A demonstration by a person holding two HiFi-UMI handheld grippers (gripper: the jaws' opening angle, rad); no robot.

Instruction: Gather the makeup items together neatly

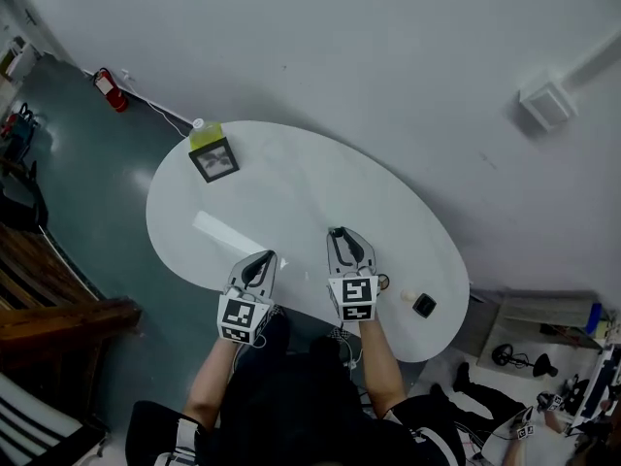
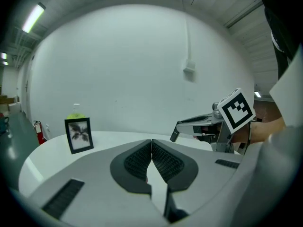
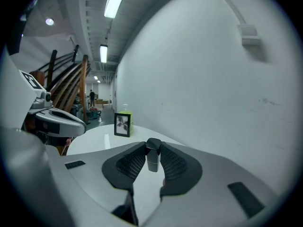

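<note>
White table (image 1: 291, 187): lipstick (image 3: 153, 158) between right tongs (image 3: 152, 149)

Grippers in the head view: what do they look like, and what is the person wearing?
Both the left gripper and right gripper are light grey shells, each carrying a cube with black-and-white square markers. Their fingers have black ribbed inner faces. The person wears dark clothing; the forearms are uncovered.

Surface (image 1: 291, 202): white, oval, glossy top.
10 o'clock edge: black-framed picture (image 1: 213, 159), upright; green bottle (image 1: 205, 135) just behind it.
4 o'clock edge: small black item (image 1: 424, 305); small pale item (image 1: 408, 297) just beside it.
</note>
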